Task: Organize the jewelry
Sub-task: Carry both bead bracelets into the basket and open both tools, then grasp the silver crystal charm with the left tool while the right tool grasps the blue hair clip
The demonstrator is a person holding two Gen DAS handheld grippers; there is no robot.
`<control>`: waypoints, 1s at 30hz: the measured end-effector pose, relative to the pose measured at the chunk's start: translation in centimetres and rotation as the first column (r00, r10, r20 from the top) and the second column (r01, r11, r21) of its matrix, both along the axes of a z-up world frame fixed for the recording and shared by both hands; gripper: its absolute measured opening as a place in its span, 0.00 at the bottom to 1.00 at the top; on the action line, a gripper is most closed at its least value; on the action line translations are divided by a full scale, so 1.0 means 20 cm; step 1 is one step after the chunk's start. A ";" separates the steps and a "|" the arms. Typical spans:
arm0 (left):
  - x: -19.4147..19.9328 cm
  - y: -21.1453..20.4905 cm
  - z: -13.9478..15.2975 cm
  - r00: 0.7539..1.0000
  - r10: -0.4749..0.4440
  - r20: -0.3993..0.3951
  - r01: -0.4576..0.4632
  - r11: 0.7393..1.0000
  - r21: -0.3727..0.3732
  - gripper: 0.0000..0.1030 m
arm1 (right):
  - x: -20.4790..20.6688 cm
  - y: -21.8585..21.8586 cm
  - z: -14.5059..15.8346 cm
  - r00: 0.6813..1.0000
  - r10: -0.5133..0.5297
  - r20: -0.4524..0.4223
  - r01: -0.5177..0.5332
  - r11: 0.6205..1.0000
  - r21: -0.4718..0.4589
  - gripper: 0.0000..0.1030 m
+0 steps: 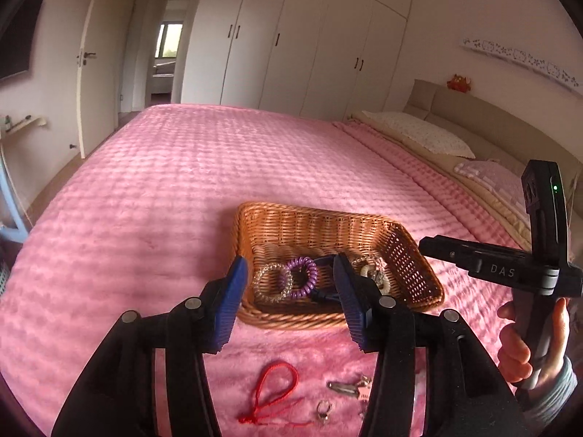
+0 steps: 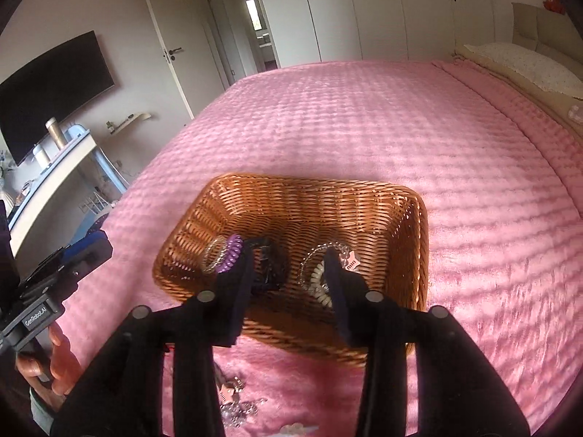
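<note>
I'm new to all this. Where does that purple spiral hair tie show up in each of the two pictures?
Left wrist view: the purple spiral hair tie lies in the wicker basket, just below picture centre, between the two blue pads.
Right wrist view: the same tie sits in the basket's left part, left of centre, beside the left pad.
Shared landmark: the basket on the pink bedspread.

Tan woven basket (image 1: 284, 218), pink quilted bedspread (image 1: 182, 182)

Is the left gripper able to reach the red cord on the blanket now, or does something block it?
Probably yes. The left gripper is open and holds nothing, and the red cord lies bare on the pink blanket, nearer than the basket. Only the gripper's own arms frame it; it would need to draw back and dip.
</note>
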State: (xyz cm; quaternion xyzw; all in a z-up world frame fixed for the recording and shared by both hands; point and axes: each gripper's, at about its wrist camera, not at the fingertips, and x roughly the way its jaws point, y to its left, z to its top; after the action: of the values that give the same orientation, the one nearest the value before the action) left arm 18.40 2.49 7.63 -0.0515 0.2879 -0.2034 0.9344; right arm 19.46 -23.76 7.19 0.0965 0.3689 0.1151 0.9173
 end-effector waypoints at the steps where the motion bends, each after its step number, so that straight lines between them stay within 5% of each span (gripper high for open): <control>1: -0.04 0.02 0.01 1.000 -0.003 0.006 0.003 1.000 -0.001 0.49 | -0.06 0.01 0.03 1.000 0.004 0.015 -0.004 1.000 -0.004 0.43; 8: -0.32 0.13 -0.01 1.000 -0.022 -0.002 0.022 1.000 -0.010 0.50 | -0.40 0.05 0.03 0.999 0.011 0.032 -0.011 1.000 -0.013 0.43; 14: -0.46 0.12 -0.19 0.995 -0.074 -0.064 0.072 0.997 -0.027 0.49 | -0.56 0.05 -0.21 0.997 -0.005 -0.079 0.006 1.000 0.014 0.43; 21: -0.49 0.07 -0.41 0.975 -0.136 -0.177 0.120 0.988 -0.097 0.48 | -0.64 0.03 -0.47 0.979 -0.030 -0.202 0.046 0.996 0.074 0.43; 30: -0.49 -0.07 -0.55 0.948 -0.198 -0.251 0.171 0.977 -0.124 0.48 | -0.52 0.08 -0.61 0.955 -0.036 -0.294 0.067 0.993 0.096 0.42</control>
State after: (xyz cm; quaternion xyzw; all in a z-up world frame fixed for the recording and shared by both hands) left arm 8.61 1.16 -3.42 -0.0978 0.4016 -0.2957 0.8612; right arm 9.02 -22.25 -5.01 0.1700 0.4912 0.0947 0.8490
